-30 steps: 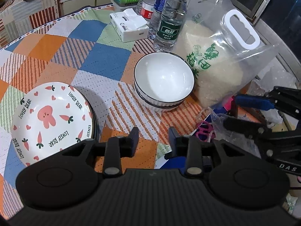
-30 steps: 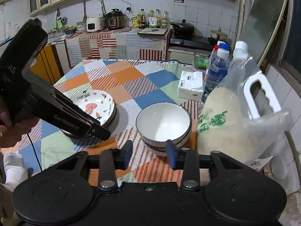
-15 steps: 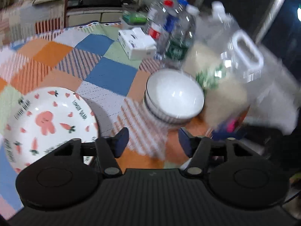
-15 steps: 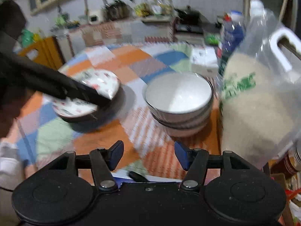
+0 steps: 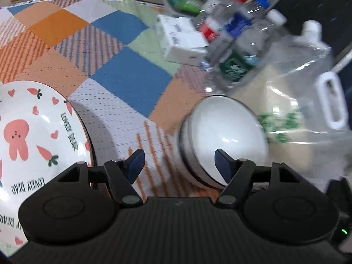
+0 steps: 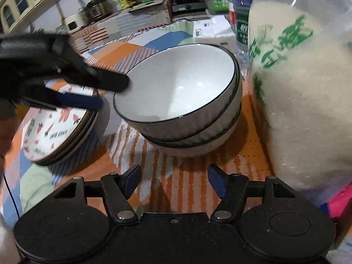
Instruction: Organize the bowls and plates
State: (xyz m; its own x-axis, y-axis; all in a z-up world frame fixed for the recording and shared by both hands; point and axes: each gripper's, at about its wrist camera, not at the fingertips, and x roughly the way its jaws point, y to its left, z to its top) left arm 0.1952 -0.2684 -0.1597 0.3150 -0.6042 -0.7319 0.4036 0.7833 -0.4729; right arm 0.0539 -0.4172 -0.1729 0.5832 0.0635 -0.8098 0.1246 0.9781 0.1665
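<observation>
Standing on the checked tablecloth (image 6: 189, 182), a stack of white bowls (image 6: 187, 101) with dark rims sits just beside a bag of rice (image 6: 303, 101). A stack of plates (image 6: 55, 127) printed with a pink rabbit and carrots lies near it on the other side. The left gripper (image 5: 179, 161) has just been spreading its jaws, nothing between them; one of its fingers (image 6: 110, 80) reaches over the top bowl's rim in the right wrist view. The right gripper (image 6: 173, 180) hangs short of the bowls, jaws likewise just widened and empty. Water bottles (image 5: 239, 41) and a tissue pack (image 5: 182, 41) stand behind.
</observation>
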